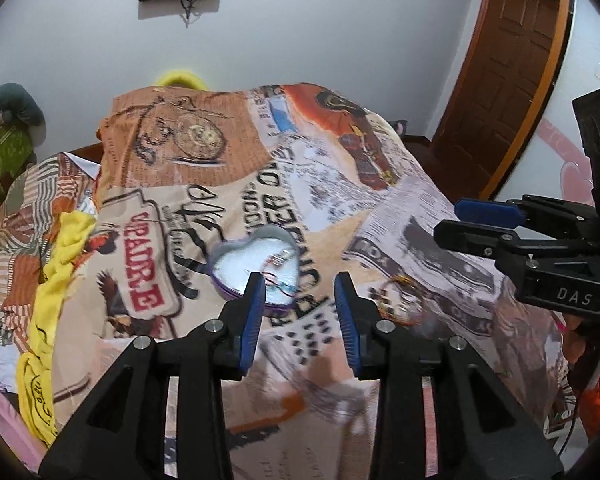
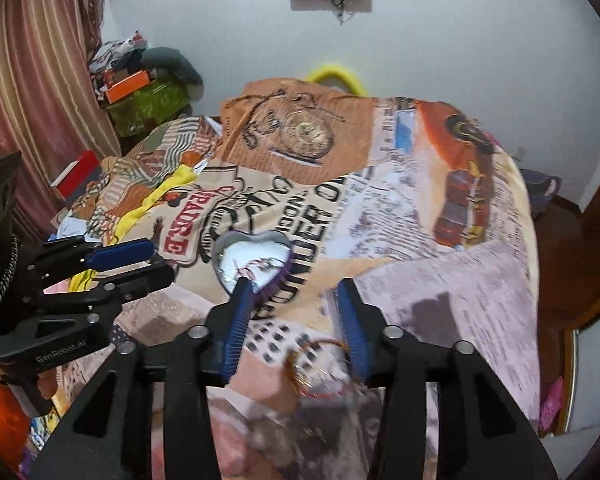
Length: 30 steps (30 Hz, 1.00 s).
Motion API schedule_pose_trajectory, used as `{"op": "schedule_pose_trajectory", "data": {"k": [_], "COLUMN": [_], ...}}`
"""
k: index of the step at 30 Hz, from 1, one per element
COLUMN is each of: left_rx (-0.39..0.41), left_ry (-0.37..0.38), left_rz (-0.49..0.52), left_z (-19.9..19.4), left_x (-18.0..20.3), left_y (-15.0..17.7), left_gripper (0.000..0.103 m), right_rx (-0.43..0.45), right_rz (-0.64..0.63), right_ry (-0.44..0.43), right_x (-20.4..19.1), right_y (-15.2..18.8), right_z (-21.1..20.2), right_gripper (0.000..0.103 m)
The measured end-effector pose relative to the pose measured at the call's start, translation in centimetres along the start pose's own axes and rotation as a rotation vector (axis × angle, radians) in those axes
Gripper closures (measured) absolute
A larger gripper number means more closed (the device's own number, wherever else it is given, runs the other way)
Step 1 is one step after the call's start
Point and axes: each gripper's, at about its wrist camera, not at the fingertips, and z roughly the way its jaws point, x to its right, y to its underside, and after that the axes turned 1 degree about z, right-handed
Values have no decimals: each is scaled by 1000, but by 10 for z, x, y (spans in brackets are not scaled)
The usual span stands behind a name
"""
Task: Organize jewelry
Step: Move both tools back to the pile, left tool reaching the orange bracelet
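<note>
A printed blanket [image 2: 440,264] covers the bed. Ahead of both spread, empty grippers sits the heart-shaped tin [image 2: 256,264], a little left of the right gripper [image 2: 296,320]. The bangles [image 2: 320,368] lie just beneath that gripper's fingers, rightward of the left gripper [image 1: 300,308], so the right is nearer.

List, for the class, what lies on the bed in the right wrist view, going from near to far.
Bangles → heart-shaped tin → pocket-watch print on the blanket → yellow hoop at the far edge.
</note>
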Motion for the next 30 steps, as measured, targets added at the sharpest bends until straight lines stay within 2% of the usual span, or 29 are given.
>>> {"op": "schedule_pose_trajectory", "data": {"k": [8,17,21,23,27,30], "left_rx": [-77,-186,-223,-231,-235,-230], "left_ry": [30,70,89,90,77,85], "left_rz": [28,37,4,-10,-12,-18], "left_z": [33,82,101,108,118,119], "left_x": [34,57,59,60,63,61], "left_y": [10,18,19,18,15,13], "left_gripper": [68,68,80,82,99,101], "right_rx": [-15,-51,-72,-78,-86,-88], "right_rz": [37,78,83,85,89,90], "right_ry": [39,77,74,68,53,48], "right_x": [33,65,71,73,75,75], "right_y": [29,60,70,73,77,79], "right_z": [-12,-6,0,3,7,8], "right_gripper": [62,62,62,62,62,62]}}
